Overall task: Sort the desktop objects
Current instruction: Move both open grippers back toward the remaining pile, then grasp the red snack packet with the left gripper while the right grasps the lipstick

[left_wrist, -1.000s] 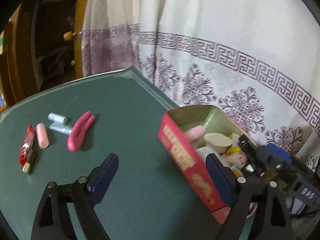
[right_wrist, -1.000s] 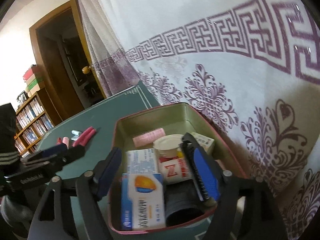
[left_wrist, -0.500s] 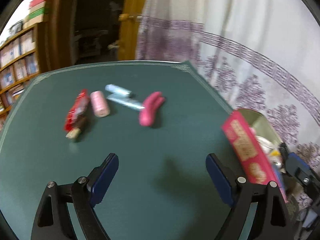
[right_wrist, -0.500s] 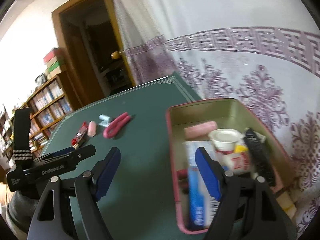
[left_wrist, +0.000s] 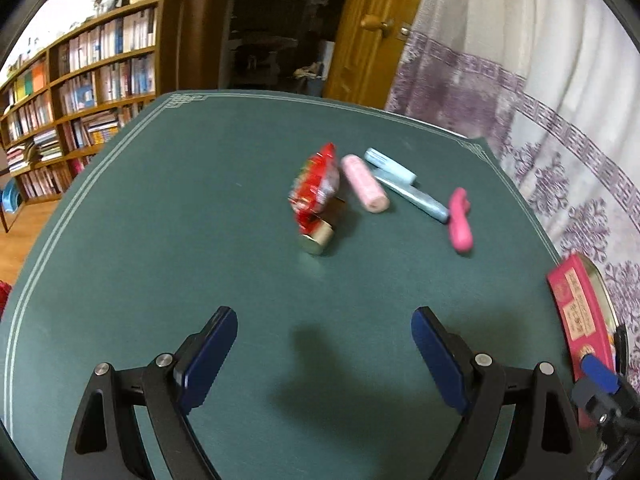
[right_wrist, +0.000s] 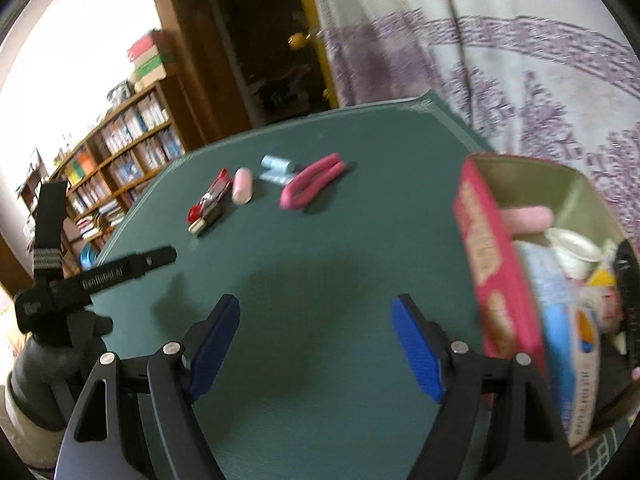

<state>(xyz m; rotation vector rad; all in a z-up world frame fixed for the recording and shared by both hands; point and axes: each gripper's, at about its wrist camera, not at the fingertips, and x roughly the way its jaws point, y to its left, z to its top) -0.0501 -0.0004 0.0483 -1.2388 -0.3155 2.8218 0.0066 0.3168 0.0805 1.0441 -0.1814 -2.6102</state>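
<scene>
Loose items lie on the green table top [left_wrist: 200,240]: a red wrapper [left_wrist: 316,188], a gold-capped tube [left_wrist: 316,238], a pink roll [left_wrist: 364,188], two light blue tubes [left_wrist: 404,184] and a pink bent strip [left_wrist: 460,220]. They also show in the right wrist view, with the strip [right_wrist: 312,184] nearest the tin. A red tin [right_wrist: 496,264] at the right holds several boxes and a cup. My left gripper [left_wrist: 324,356] is open and empty above the table. My right gripper [right_wrist: 316,340] is open and empty, left of the tin.
A patterned white curtain [left_wrist: 560,120] hangs beyond the table's right edge. A bookshelf [left_wrist: 80,80] and a dark doorway stand behind the table. The left gripper's body [right_wrist: 92,280] sits at the left in the right wrist view.
Both grippers have swung left, away from the tin and toward the loose items. The tin has slid to the right edge of both views. Both stay open.
</scene>
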